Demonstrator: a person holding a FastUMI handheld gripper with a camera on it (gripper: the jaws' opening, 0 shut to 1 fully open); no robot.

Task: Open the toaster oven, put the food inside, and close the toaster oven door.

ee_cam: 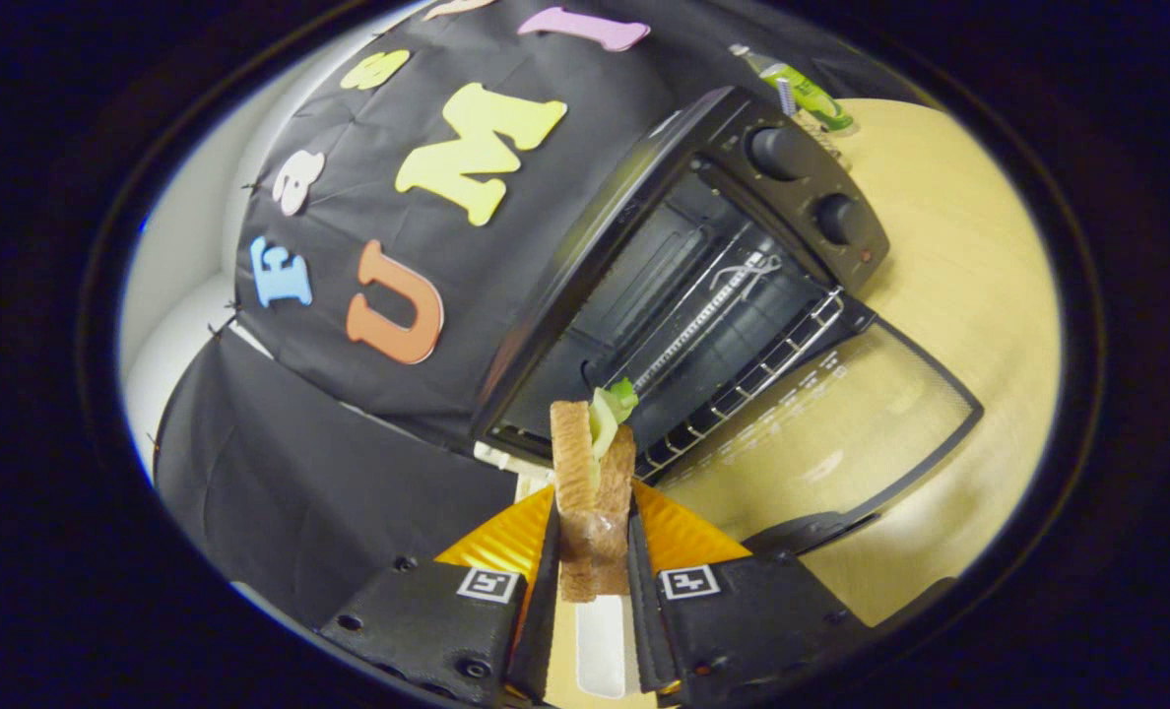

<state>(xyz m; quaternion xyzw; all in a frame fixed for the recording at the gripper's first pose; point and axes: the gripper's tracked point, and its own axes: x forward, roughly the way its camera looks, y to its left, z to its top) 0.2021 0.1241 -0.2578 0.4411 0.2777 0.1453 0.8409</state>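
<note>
The gripper [593, 551] was clamped on a brown-crusted lettuce sandwich [593, 483], just before the open black metal toaster oven [683, 276].

A sandwich [593, 492] of two toast slices with green lettuce stands on edge, pinched between the gripper [593, 551] fingers. Beyond it, at one o'clock, the black toaster oven [683, 266] sits with its glass door [841, 423] folded down open.
</note>
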